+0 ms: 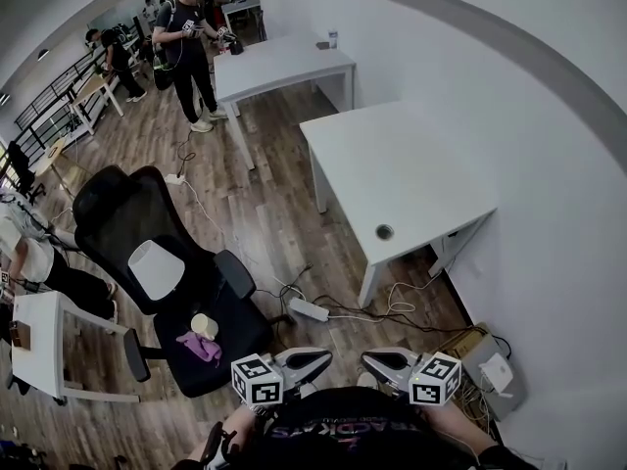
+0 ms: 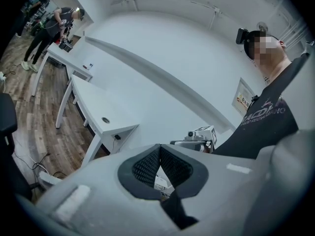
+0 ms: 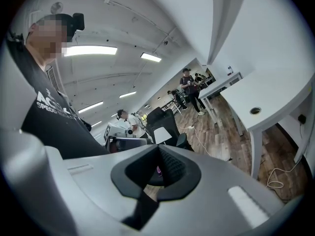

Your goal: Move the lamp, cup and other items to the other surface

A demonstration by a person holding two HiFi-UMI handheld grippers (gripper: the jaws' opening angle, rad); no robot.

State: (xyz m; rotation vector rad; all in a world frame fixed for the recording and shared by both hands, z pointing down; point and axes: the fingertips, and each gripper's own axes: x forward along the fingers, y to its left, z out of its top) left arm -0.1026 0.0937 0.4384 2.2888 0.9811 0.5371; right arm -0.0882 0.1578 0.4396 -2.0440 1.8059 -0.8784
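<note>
Count: 1 lamp (image 1: 157, 268), 1 cup (image 1: 204, 325), 1 pink item (image 1: 199, 347). All three sit on the seat of 1 black chair (image 1: 118, 213). There are 2 grippers.

Lamp: white shade, at the back edge of the seat, against the backrest. The base can't be made out.
Cup: cream, near the middle of the seat. Its contents can't be made out from the head view, nor whether it stands upright.
Pink item: soft and crumpled, just beside the cup on the side toward the seat's front edge.

Surface (image 1: 411, 164): white top, with one round cable hole (image 1: 384, 232) near its front edge. It is well apart from the chair, with wood floor (image 1: 274, 213) between them. A power strip (image 1: 309, 309) lies on the floor by the surface's front leg. A second white table (image 1: 284, 67) stands further back.

Left gripper (image 1: 326, 357): jaws clenched, pads meeting, nothing between them.
Right gripper (image 1: 364, 357): jaws clenched, nothing between them.
Both are held close to the person's chest with the tips turned toward each other, near but apart.
</note>
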